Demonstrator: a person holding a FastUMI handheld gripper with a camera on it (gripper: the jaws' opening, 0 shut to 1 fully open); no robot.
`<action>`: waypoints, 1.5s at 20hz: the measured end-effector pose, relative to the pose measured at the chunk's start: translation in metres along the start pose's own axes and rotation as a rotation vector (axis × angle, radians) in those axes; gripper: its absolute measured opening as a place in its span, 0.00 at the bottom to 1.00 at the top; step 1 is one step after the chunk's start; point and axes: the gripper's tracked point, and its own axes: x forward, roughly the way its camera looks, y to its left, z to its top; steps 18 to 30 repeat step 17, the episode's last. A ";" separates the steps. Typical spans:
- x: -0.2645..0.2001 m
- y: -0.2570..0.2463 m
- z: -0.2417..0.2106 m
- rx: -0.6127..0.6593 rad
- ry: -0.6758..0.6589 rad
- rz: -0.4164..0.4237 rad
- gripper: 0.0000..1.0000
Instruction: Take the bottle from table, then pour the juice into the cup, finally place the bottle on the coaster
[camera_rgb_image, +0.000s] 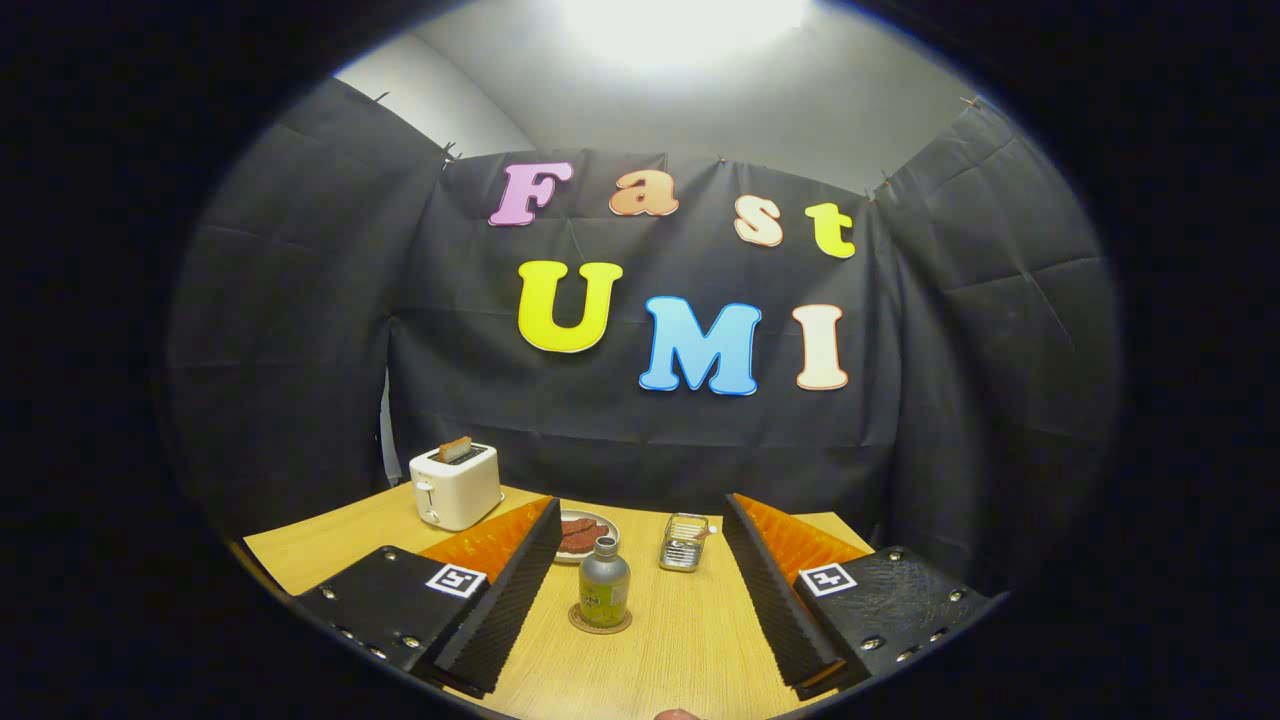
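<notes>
Bottle (604, 583) upright on coaster (600, 621), btwn tool (640, 560) fingers, untouched; tool wide open, empty.

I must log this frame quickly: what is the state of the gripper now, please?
Gripper: open, fingers spread wide and holding nothing; the bottle stands on the coaster between them, untouched.
</notes>
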 end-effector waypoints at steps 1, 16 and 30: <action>-0.004 -0.007 0.006 0.006 -0.026 -0.030 0.98; -0.009 -0.016 0.008 0.062 -0.053 -0.059 0.98; -0.010 -0.016 0.010 0.061 -0.059 -0.062 0.98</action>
